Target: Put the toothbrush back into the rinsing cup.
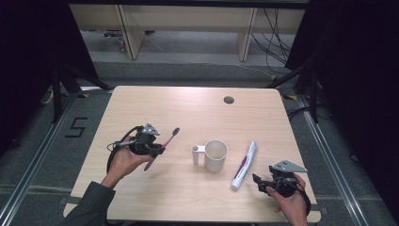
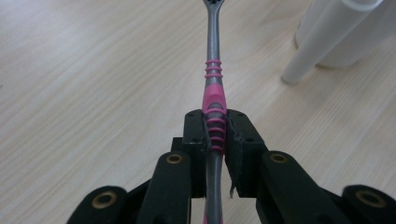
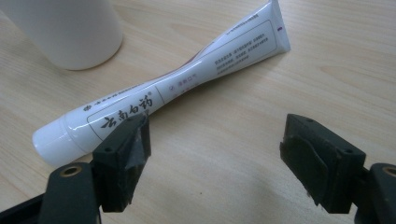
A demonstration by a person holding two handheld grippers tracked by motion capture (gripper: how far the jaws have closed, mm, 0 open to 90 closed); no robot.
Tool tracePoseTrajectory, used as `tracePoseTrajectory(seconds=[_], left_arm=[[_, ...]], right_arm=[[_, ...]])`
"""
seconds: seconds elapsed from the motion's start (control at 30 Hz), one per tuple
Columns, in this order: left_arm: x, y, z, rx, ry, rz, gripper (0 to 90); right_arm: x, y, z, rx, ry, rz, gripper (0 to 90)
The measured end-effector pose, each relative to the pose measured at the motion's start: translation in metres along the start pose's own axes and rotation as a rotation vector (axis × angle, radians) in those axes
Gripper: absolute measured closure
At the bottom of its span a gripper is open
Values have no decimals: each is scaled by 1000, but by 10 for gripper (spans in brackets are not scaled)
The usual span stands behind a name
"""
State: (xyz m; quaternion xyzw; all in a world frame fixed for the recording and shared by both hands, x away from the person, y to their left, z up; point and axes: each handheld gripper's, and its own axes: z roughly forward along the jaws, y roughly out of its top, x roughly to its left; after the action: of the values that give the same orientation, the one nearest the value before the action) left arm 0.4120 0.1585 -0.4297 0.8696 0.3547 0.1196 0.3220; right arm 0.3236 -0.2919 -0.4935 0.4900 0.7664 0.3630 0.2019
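Observation:
A pink and grey toothbrush [image 1: 163, 147] is lifted off the table, my left gripper [image 1: 157, 149] shut on its handle; in the left gripper view the toothbrush [image 2: 214, 88] runs straight out between the closed pads, head pointing away. A white mug [image 1: 215, 155] with a side handle stands at the table's middle. Right of the mug lies a white toothpaste tube [image 1: 244, 165], cap toward the near edge. My right gripper [image 1: 261, 183] stands open just beside the cap end; in the right gripper view the tube [image 3: 163, 91] lies ahead of the wide-apart jaws, nothing between them.
The wooden table [image 1: 188, 113] has a round cable hole [image 1: 229, 100] near its far edge. Dark stands and cables flank the table on the floor. The mug's handle [image 2: 322, 42] stands close to the right of the toothbrush in the left gripper view.

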Motion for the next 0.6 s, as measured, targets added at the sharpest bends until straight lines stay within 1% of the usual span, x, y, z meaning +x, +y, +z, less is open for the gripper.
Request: tracePoseTrajectory(seconds=[0.03, 0.07, 0.1, 0.13, 0.17, 0.2, 0.23, 0.27, 0.3, 0.33, 0.37, 0.4, 0.43, 0.47, 0.5, 0.53, 0.57, 0.6], left_arm=[[-1, -1, -2, -40, 11, -9, 786], [-1, -2, -3, -80, 6, -20, 786], [-1, -3, -4, -103, 6, -34, 786], [-1, -4, -6, -133, 15, -33, 786], [-1, -4, -7, -148, 14, -37, 786], [-2, -5, -8, -170, 12, -49, 786], [-3, -6, -9, -199, 14, -63, 786], [-3, -7, -9, -216, 13, -67, 786], [-4, -7, -10, -234, 14, -70, 786], [-4, -8, -10, -254, 7, -75, 786], [-5, -9, -11, -284, 17, -82, 786], [-5, -9, -11, -284, 17, -82, 786], [-7, -9, -10, -311, 17, -102, 786], [-7, -9, -10, -341, 13, -107, 786], [-7, -9, -10, -346, 7, -108, 786], [-7, -9, -10, -352, 3, -108, 786], [-9, -9, -10, -367, 17, -116, 786], [-9, -9, -10, -367, 17, -116, 786]], right_arm=[[0, 0, 0, -10, -9, -4, 250], [0, 0, -1, -5, -9, -8, 250], [0, 0, -1, -5, -9, -7, 250], [0, 0, -1, -4, -10, -7, 250], [0, 0, -1, -4, -10, -7, 250], [0, 0, 0, -7, 3, 5, 250], [0, 0, 0, -7, 3, 5, 250], [1, 0, 0, -5, 1, 6, 250], [0, 0, -1, -4, -9, -6, 250], [0, 0, -1, -4, -12, -8, 250], [1, 0, 0, -7, 2, 6, 250], [1, 0, 0, -7, 2, 6, 250], [0, 0, 0, -6, -1, 2, 250], [0, 0, 0, -6, -1, 7, 250], [1, 0, 0, -6, 5, 11, 250], [0, 0, 0, -8, 1, 9, 250], [0, 0, 0, -7, 0, 7, 250], [0, 0, 0, -7, 0, 7, 250]])
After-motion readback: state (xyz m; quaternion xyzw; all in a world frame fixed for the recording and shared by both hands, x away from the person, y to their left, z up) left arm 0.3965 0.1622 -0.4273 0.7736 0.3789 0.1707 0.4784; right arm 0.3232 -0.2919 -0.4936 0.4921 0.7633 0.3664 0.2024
